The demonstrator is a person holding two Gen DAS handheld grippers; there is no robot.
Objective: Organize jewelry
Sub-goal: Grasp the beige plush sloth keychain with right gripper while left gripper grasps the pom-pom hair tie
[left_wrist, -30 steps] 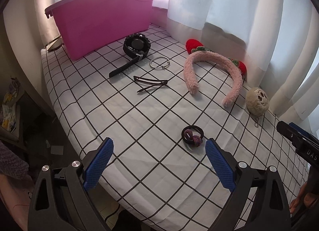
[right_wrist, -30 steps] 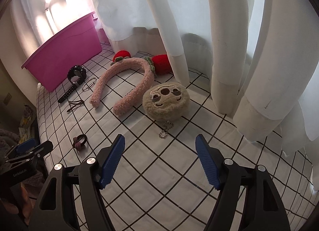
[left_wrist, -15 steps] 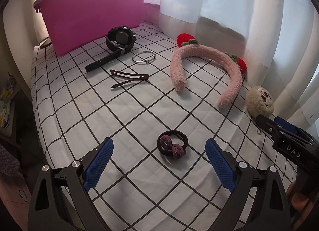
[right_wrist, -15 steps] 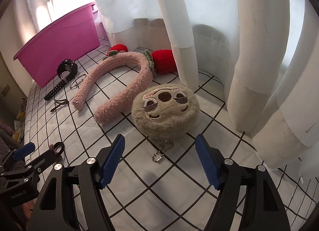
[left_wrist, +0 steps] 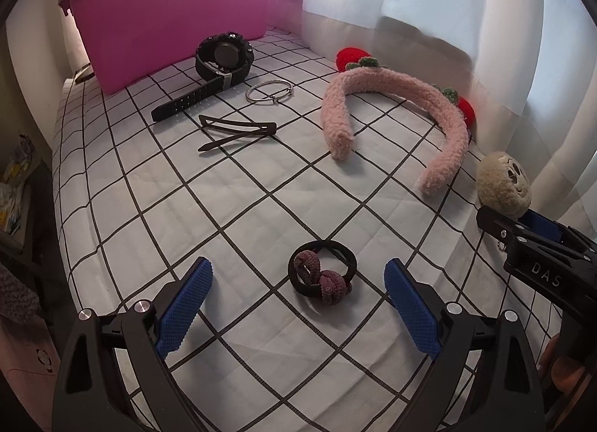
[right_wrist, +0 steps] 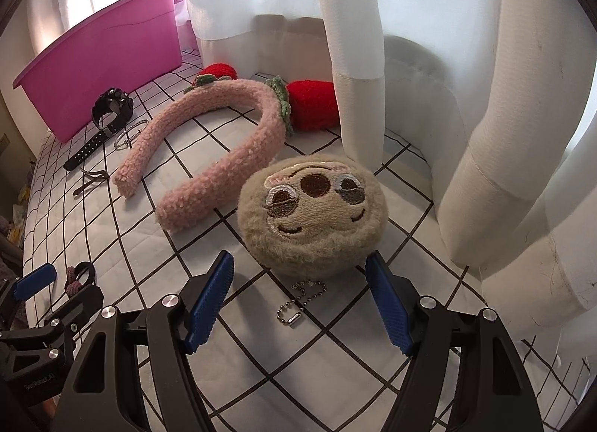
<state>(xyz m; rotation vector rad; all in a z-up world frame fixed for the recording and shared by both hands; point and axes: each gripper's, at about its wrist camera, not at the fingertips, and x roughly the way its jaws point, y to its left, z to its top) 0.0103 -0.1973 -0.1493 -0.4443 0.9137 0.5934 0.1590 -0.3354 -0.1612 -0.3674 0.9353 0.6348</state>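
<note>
Left claw point(left_wrist: 298, 279) spread wide, low over the surface, nothing pinched; a black hair tie point(left_wrist: 321, 277) with a mauve knot lies between its blue pads, touching neither. Right claw point(right_wrist: 300, 282) also spread, pads either side of the near edge of a tan plush face point(right_wrist: 311, 213), not gripping; its bead chain point(right_wrist: 300, 301) lies loose between the pads.

Surface: white cloth point(left_wrist: 231, 208) with a black grid, lightly wrinkled. Beyond the hair tie, open cloth, then a dark hair clip point(left_wrist: 237, 131), a metal ring point(left_wrist: 268, 92), a black watch point(left_wrist: 224, 59). Pink fuzzy headband point(left_wrist: 391, 107) arches right of these, red knit pieces at its far side.

Pink bin point(left_wrist: 175, 10) stands at the far left corner, just behind the watch. White curtains point(right_wrist: 466, 77) hang along the right edge, folds resting on the cloth just beside the plush. Left edge drops off to a dim floor.
</note>
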